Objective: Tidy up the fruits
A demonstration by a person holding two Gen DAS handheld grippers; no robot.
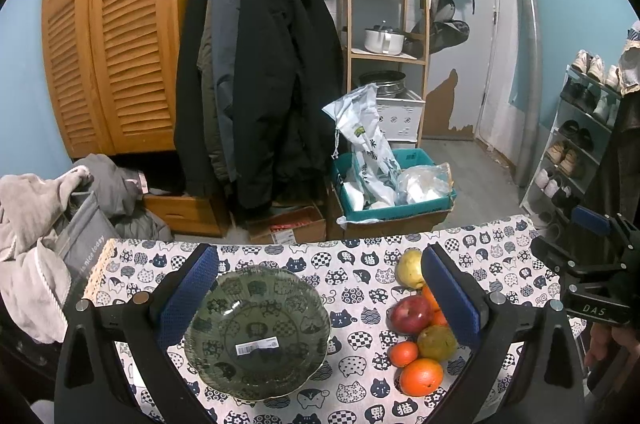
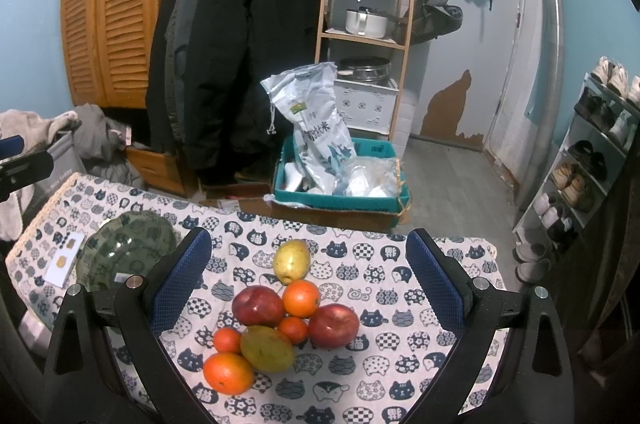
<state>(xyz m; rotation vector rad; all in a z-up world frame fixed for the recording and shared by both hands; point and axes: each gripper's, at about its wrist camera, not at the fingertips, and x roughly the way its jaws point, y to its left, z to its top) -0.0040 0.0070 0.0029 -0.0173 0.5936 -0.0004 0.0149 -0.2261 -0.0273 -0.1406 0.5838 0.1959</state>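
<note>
1. The bench point(image 2: 400, 376) carries everything.
2. The green glass bowl point(image 1: 256, 332) lies between the wide-open, empty left claw point(image 1: 318, 300).
3. The fruit pile point(image 2: 280, 316) lies between the wide-open, empty right claw point(image 2: 308, 288), beside the bowl.

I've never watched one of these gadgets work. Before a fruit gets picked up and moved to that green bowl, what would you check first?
1. Right gripper open, holding nothing: ok.
2. Left gripper open, holding nothing: ok.
3. Green glass bowl holds no fruit yet: ok.
4. Fruit in the right gripper's view: ok; yellow pear sits apart at the far end.
5. Red apples and oranges touch in the pile; neighbours may roll: not ok.
6. Tablecloth lies flat: ok.
</note>
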